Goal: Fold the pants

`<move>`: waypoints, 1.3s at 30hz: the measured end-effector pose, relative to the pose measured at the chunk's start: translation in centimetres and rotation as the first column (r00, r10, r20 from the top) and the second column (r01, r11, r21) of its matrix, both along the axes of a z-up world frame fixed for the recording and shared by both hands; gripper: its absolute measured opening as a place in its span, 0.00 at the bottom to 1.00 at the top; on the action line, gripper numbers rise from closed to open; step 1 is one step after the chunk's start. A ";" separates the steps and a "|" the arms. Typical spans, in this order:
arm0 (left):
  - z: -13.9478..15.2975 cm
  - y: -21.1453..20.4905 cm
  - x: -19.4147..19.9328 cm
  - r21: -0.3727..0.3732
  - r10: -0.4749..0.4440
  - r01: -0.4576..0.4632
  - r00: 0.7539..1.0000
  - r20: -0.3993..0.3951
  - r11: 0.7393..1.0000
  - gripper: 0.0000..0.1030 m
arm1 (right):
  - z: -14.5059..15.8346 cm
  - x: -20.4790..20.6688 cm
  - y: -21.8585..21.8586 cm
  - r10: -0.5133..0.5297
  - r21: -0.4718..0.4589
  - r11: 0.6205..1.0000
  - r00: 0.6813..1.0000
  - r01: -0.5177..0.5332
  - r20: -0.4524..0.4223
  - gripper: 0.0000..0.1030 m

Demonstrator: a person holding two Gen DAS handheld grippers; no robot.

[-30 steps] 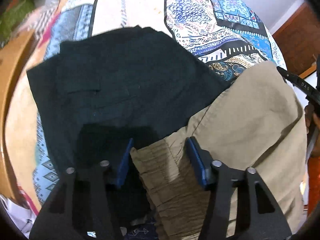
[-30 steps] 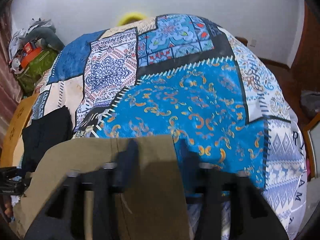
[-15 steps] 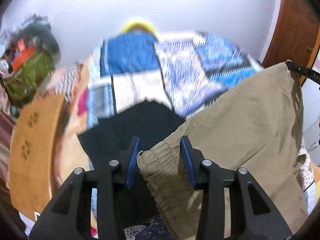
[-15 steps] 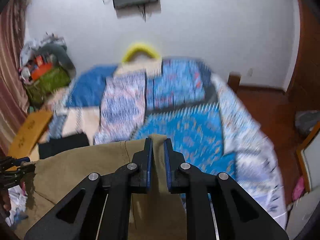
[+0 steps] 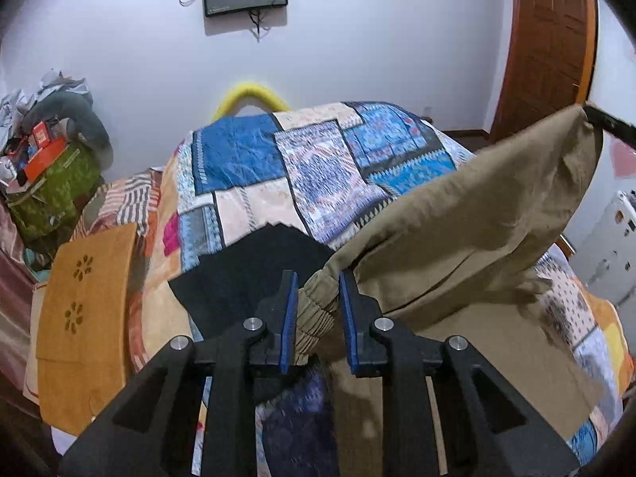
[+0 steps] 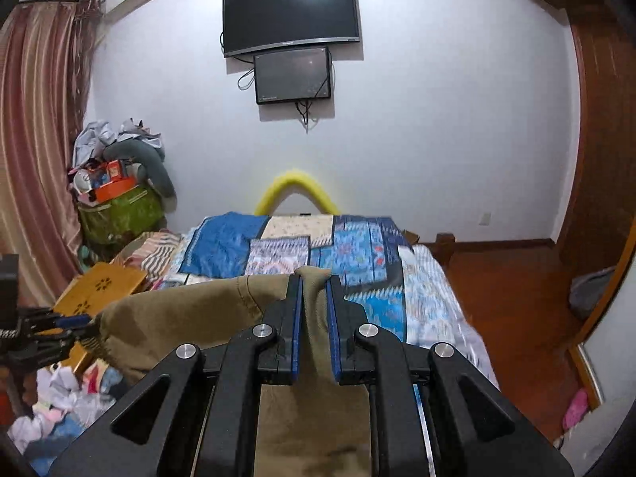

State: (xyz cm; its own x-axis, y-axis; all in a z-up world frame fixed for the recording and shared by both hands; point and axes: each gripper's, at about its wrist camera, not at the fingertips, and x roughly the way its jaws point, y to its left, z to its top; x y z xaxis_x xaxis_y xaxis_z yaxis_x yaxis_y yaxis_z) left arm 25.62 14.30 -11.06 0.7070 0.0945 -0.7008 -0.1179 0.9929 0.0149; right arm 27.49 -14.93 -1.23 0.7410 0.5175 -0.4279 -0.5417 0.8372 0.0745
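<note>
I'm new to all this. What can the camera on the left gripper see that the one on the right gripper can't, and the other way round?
Only the left wrist view shows the black garment lying flat on the bed and the elastic waistband pinched by the left gripper.

Only the right wrist view shows the large TV, the curtain, and the clothes pile on the floor.

Both show the khaki pants held up between the two grippers, the patchwork bedspread, the smaller screen and the yellow arch. The right gripper is shut on the pants too.
</note>
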 end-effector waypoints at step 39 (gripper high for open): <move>-3.4 -6.2 -12.9 -0.031 -0.129 0.126 0.984 -0.120 0.992 1.00 | -10.8 -17.5 -6.4 -0.029 -0.060 0.998 0.962 0.013 -0.271 0.68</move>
State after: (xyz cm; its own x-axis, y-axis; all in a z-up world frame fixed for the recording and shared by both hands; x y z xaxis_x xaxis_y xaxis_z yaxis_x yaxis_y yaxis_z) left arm 12.75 8.14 -14.41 0.6220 -0.0082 -0.7830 0.0105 0.9999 -0.0022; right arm 9.95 -21.30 -12.06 0.6035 0.4718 -0.6428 -0.4899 0.8554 0.1678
